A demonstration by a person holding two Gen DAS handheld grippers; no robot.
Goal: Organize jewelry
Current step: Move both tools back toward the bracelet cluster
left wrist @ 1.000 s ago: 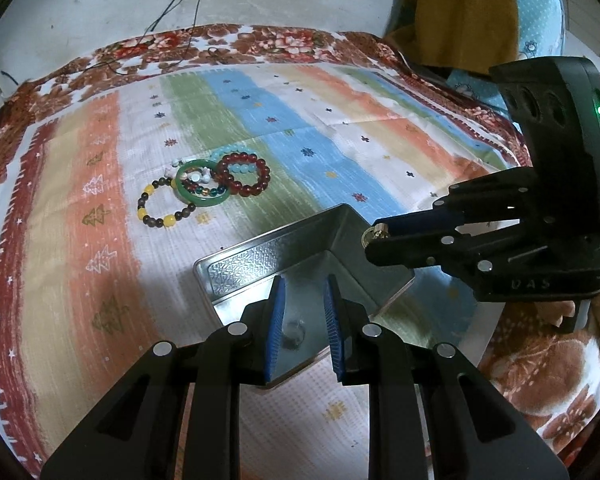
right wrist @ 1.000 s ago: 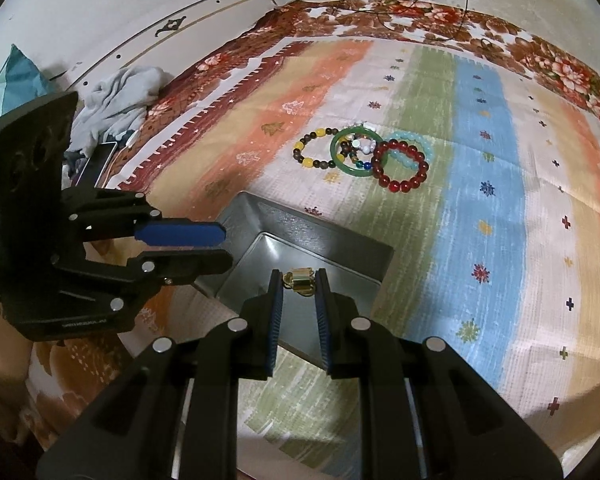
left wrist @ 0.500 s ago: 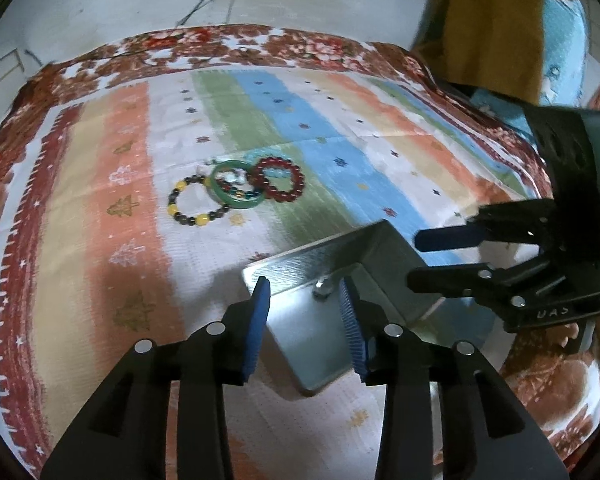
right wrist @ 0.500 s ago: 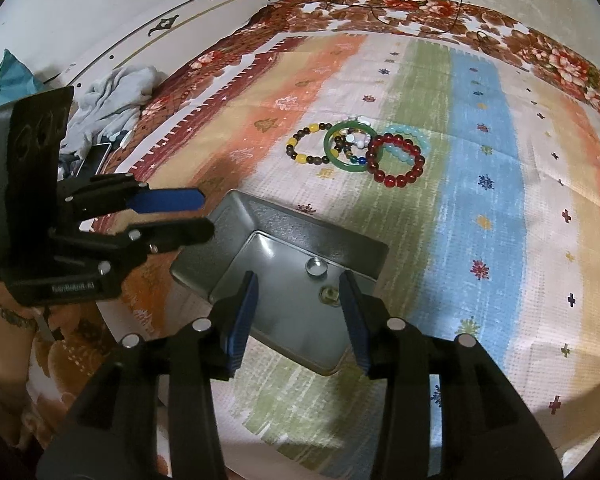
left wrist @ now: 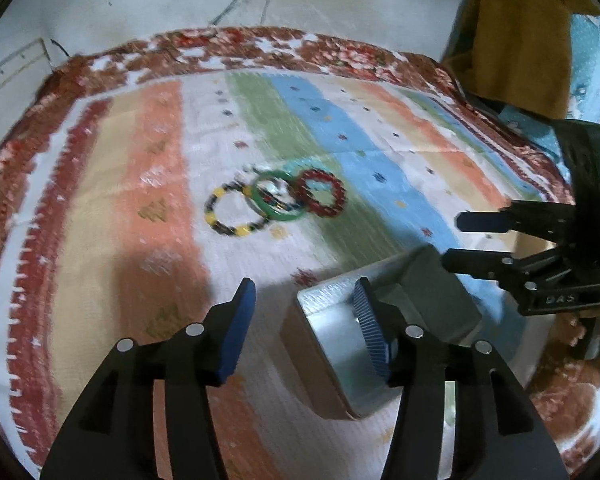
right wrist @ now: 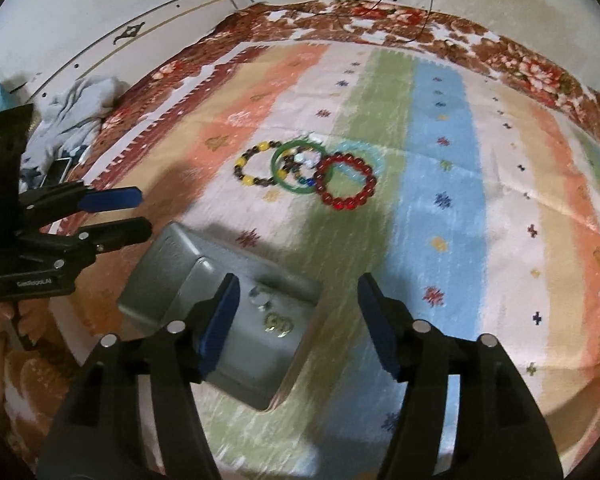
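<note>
Right wrist view, stock as I read it: metal tin (right wrist: 220, 280), open, lies near on the striped cloth (right wrist: 440, 200); inside it I count two small pieces, a gold-coloured item (right wrist: 278, 323) and a pale round one (right wrist: 260, 297), too small to name further. Right tool (right wrist: 298, 320) hangs above the tin's right edge, jaws opening, nothing between the pads. Left tool (right wrist: 138, 214) sits at the left of the tin, jaws likewise opening and empty; from its own camera the left tool (left wrist: 304, 332) straddles the tin's near-left corner without pressing it. Not yet stored, farther out on the cloth: beaded bracelet with yellow beads (right wrist: 256, 168), green bangle (right wrist: 296, 166) overlapping it, red bead bracelet (right wrist: 346, 182) touching the bangle on its right, and a pale blue bracelet (right wrist: 370, 156) partly under the red one; a few small white pieces show inside the bangle. My estimate: early stage, two items filed, the bracelet cluster still to fetch.
</note>
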